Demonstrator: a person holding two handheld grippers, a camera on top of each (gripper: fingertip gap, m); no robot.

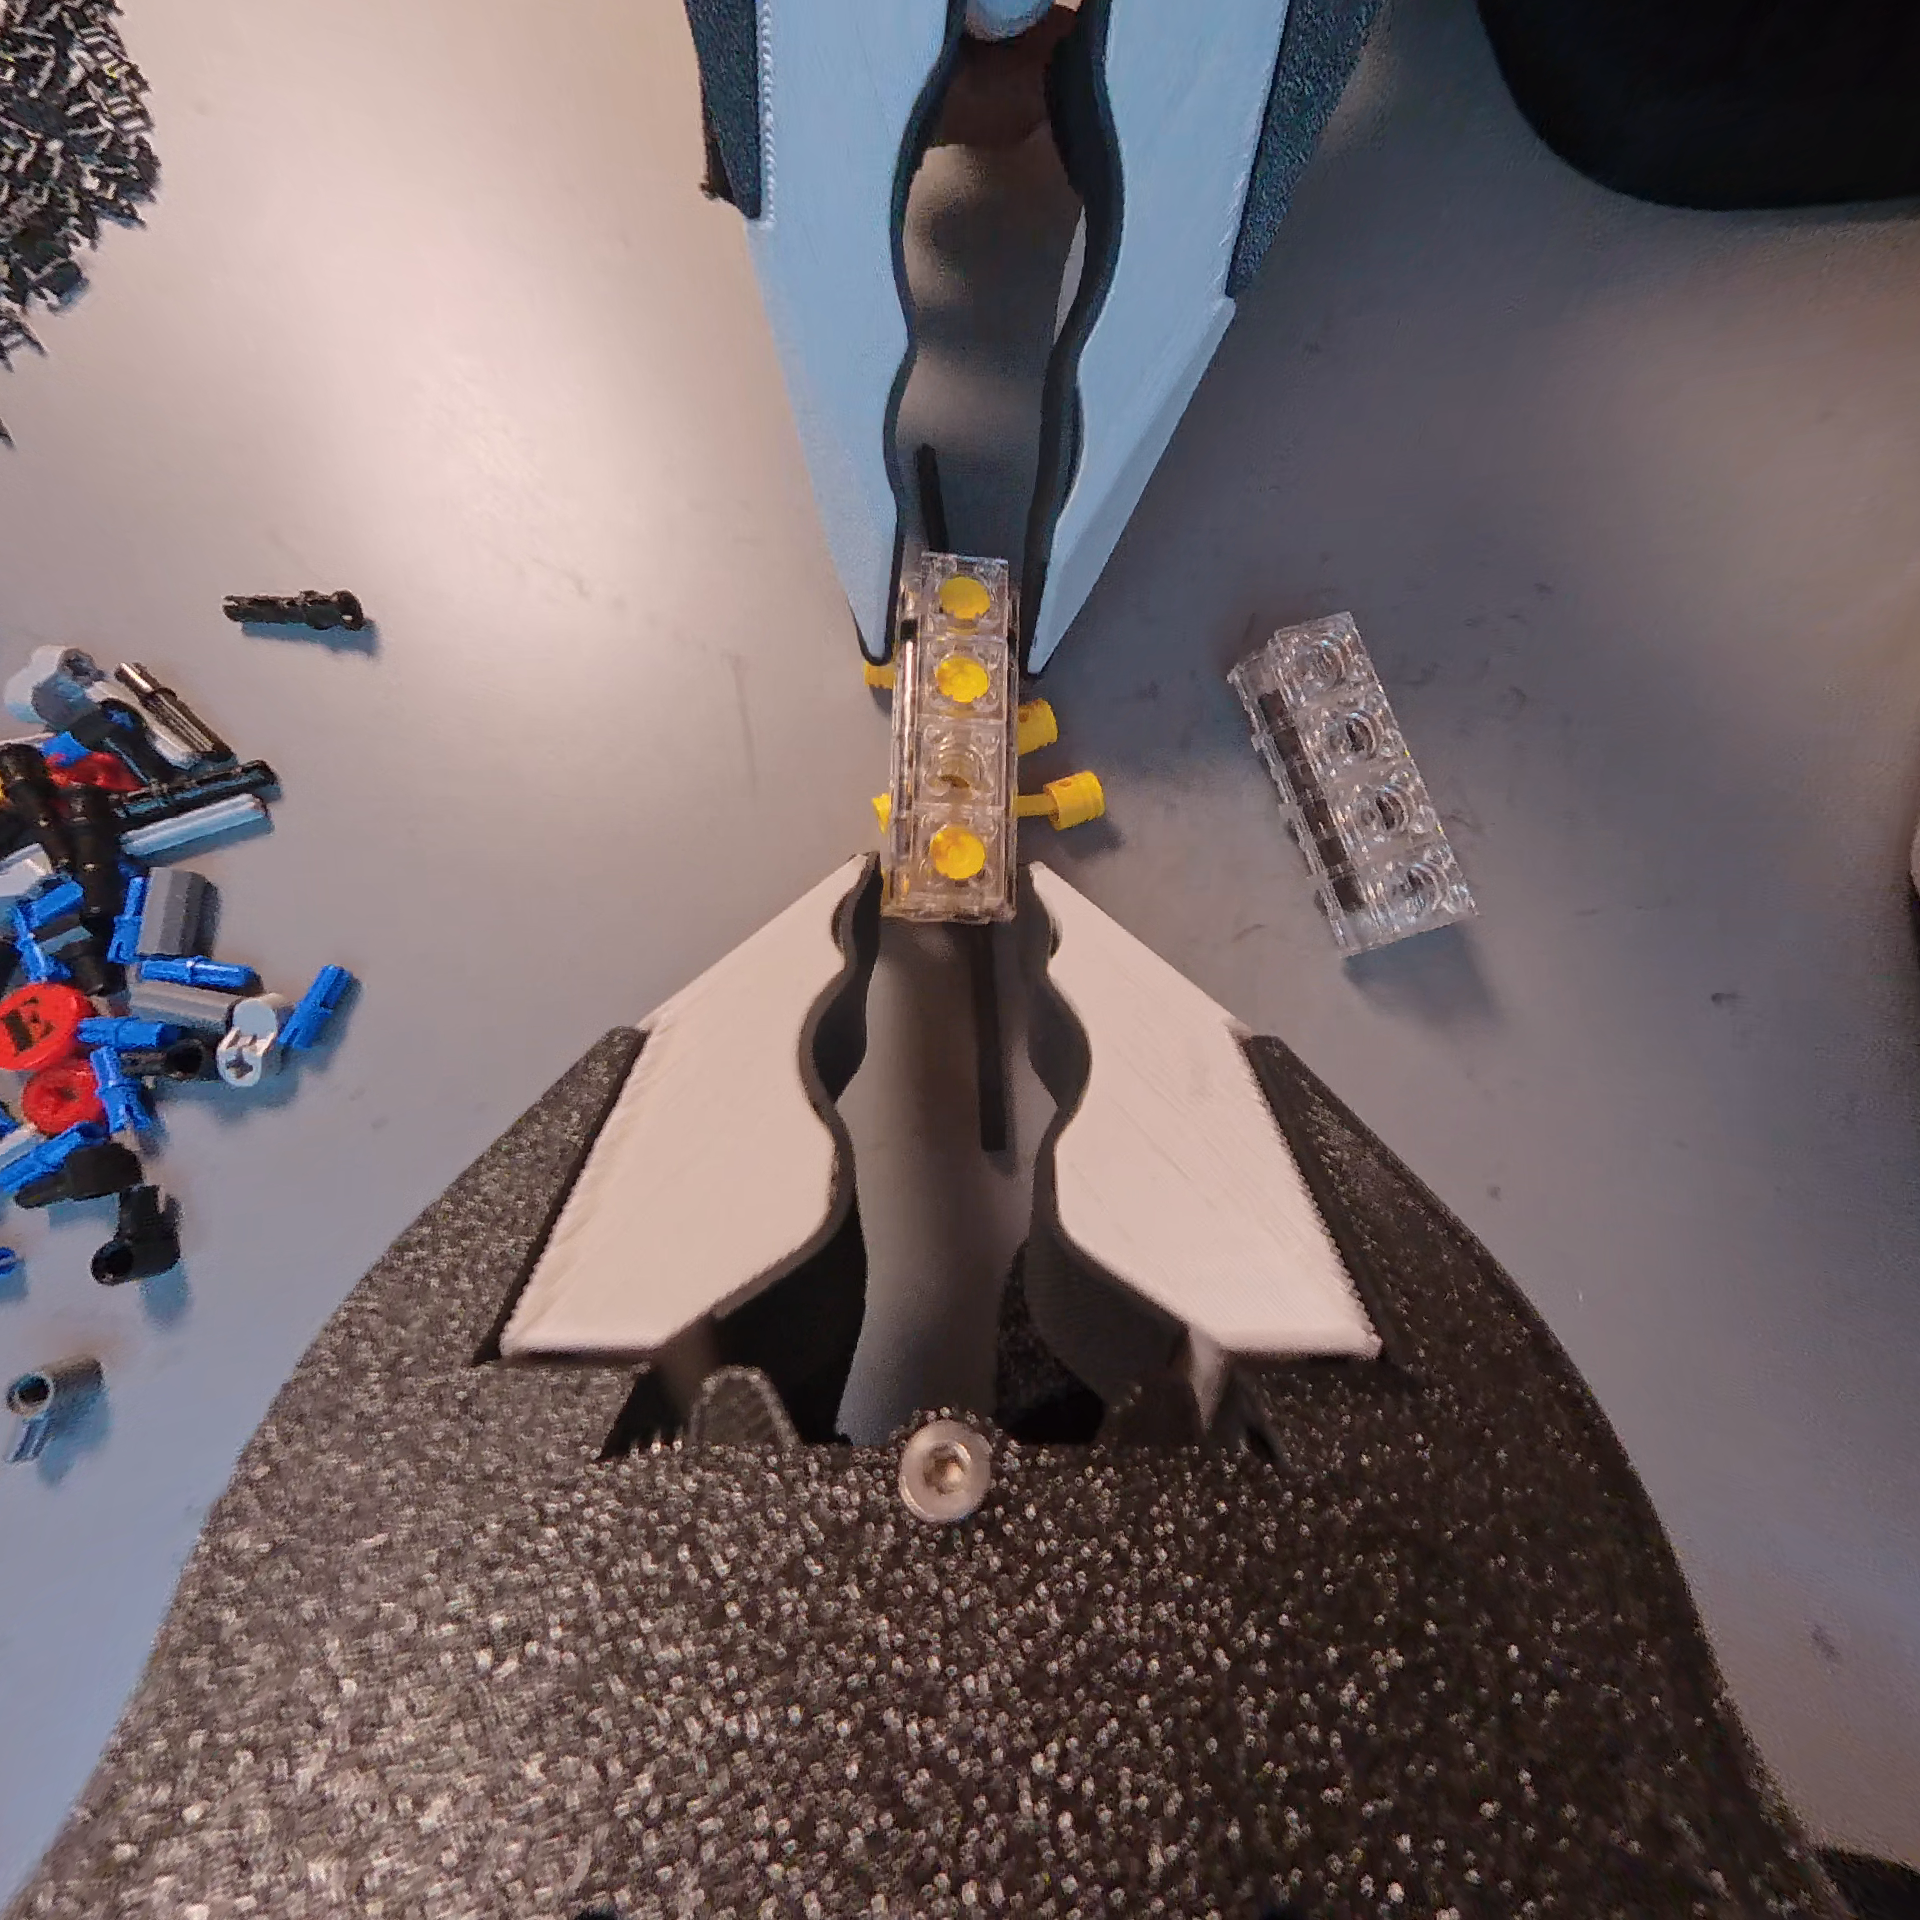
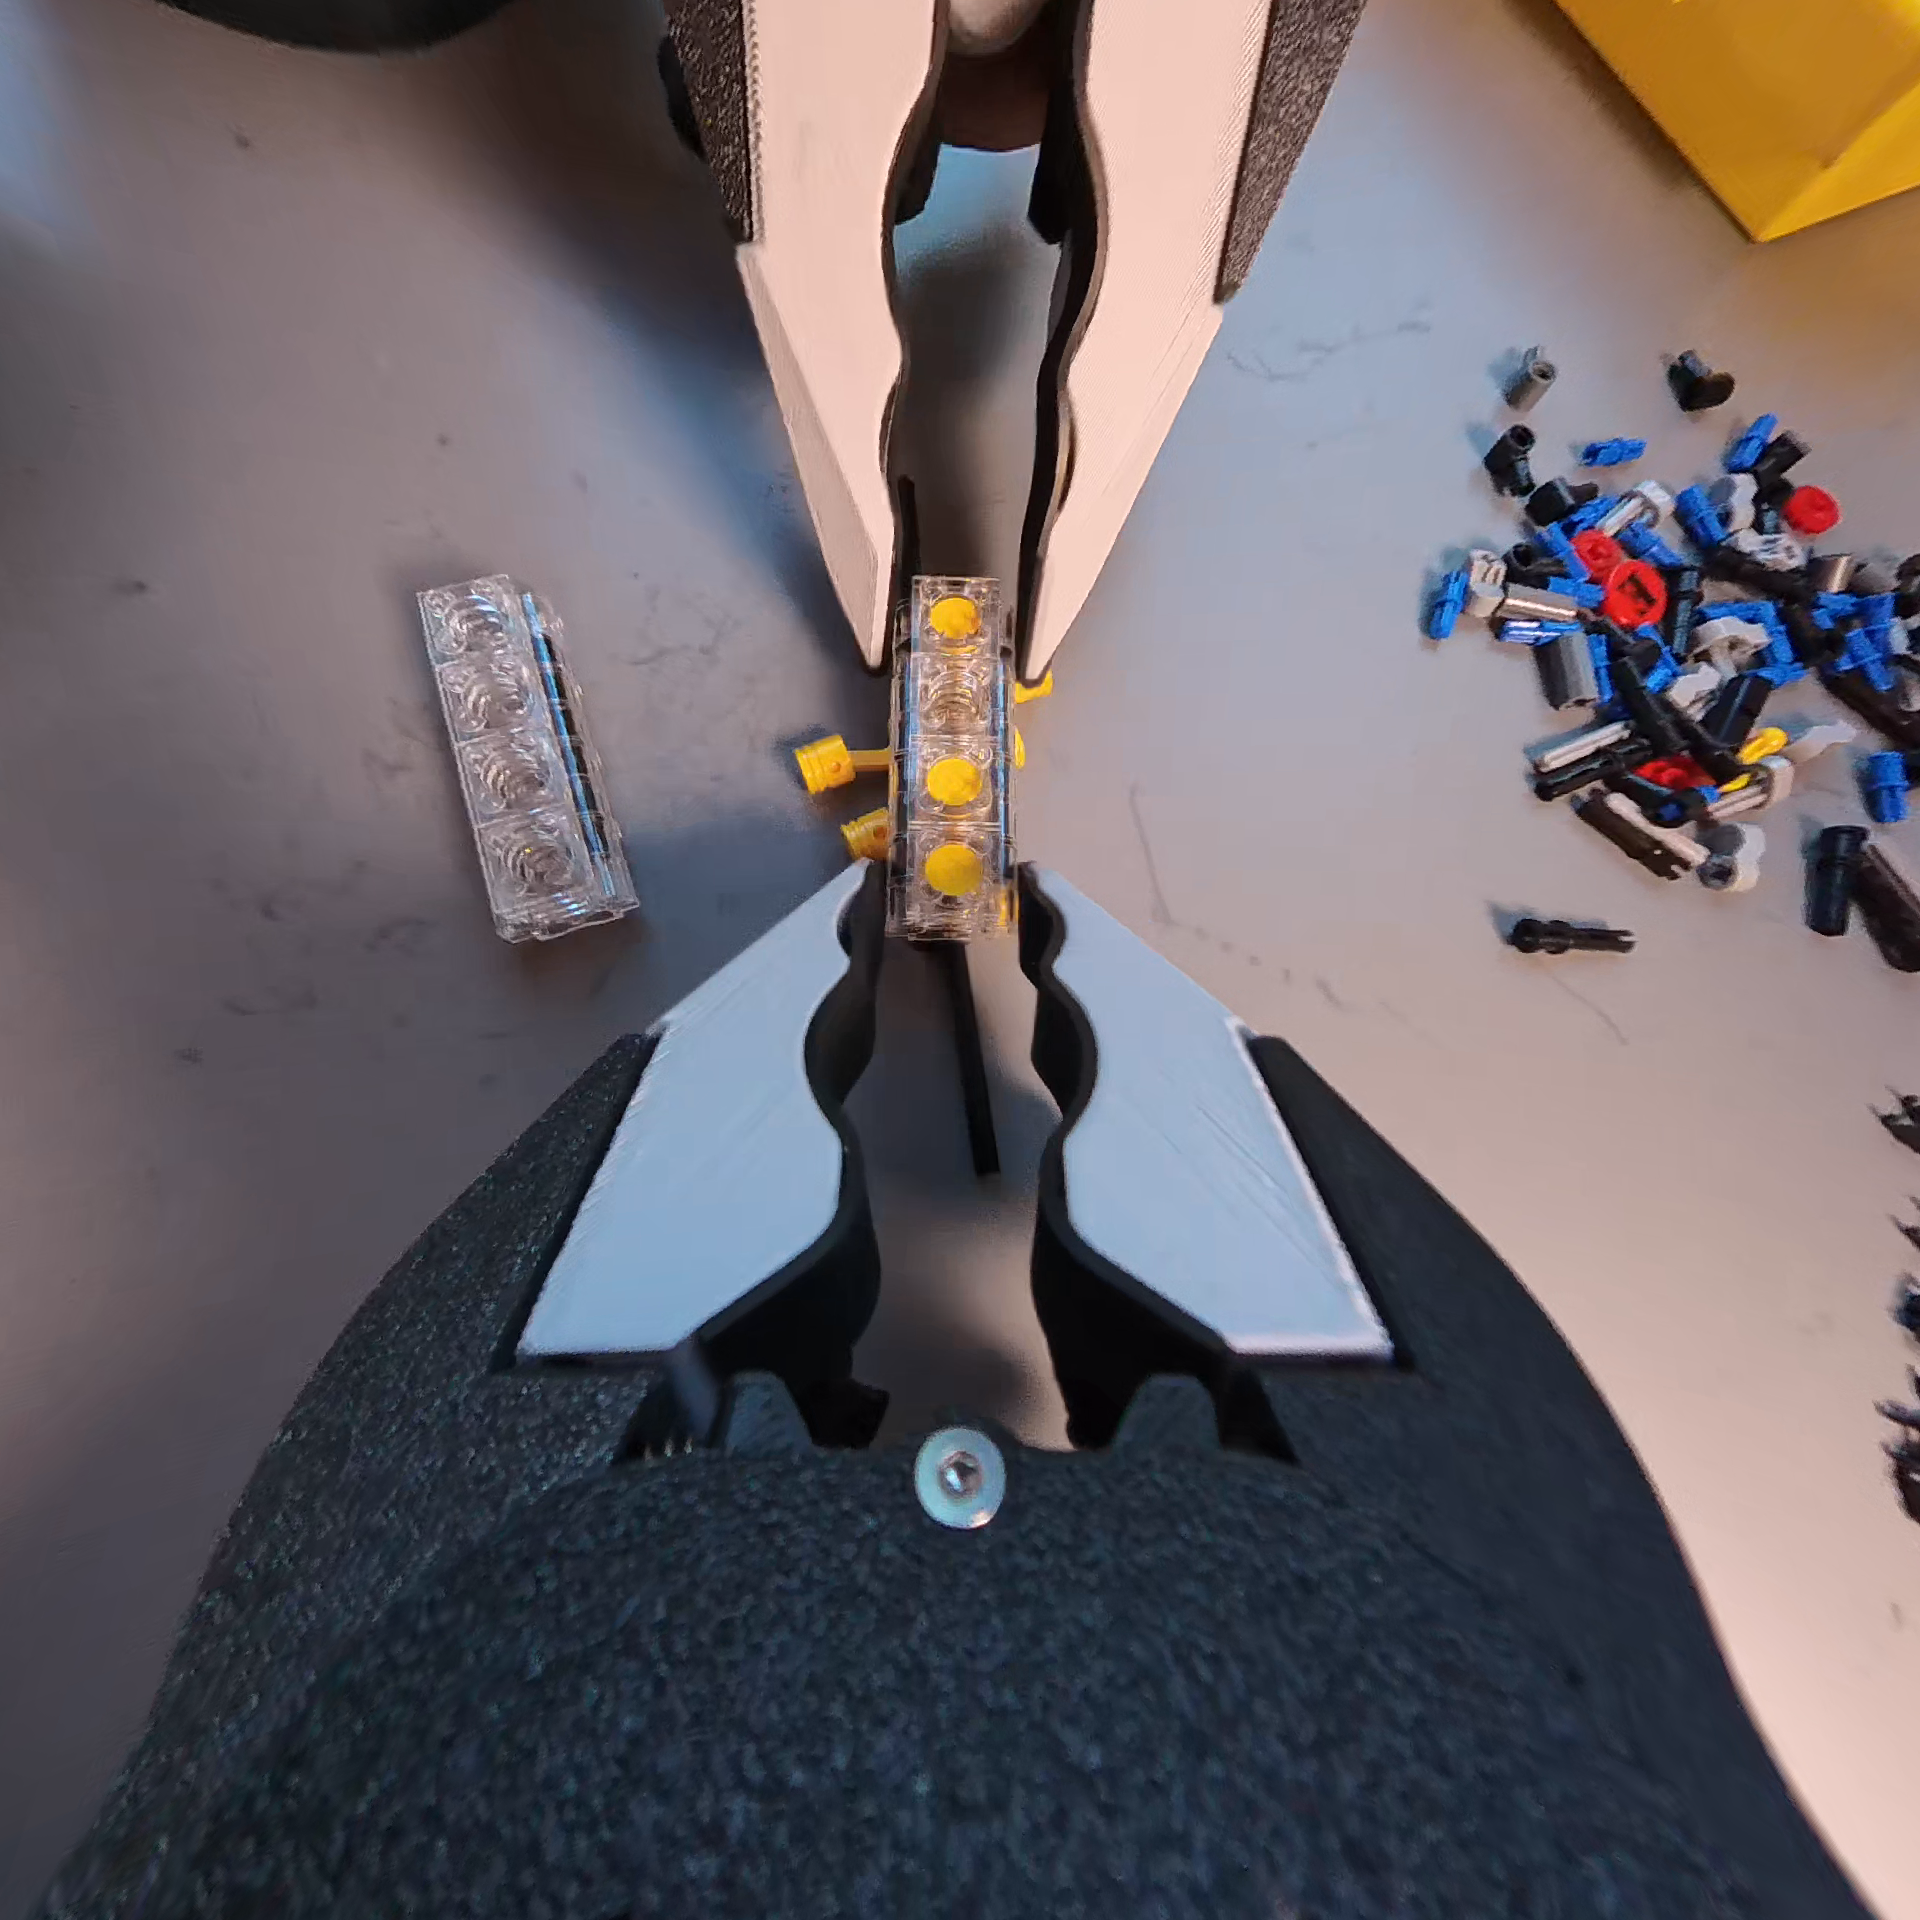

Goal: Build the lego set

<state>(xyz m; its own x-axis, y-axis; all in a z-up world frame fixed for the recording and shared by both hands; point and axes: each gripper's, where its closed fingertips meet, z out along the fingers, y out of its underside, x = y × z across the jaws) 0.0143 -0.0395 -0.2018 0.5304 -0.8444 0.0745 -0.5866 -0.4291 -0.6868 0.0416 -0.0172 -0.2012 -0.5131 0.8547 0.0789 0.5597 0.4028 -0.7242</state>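
A clear engine block with yellow pistons sticking out of its sides is held just above the grey table. A thin black axle runs out of its near end. My left gripper is shut on the block's near end. My right gripper comes in from the opposite side and is shut on the far end. In the right wrist view the same block sits between my right gripper below and my left gripper above. A second clear block lies on the table beside them.
A pile of small blue, black, grey and red parts lies on the table, at the left edge of the left wrist view. A loose black pin lies near it. A yellow box stands at the far right corner. There is about 5 cm between the tips of the two grippers. The loose black pin sits 11 cm or so from the ends of my right fingers. It turns up in the left wrist view as well.
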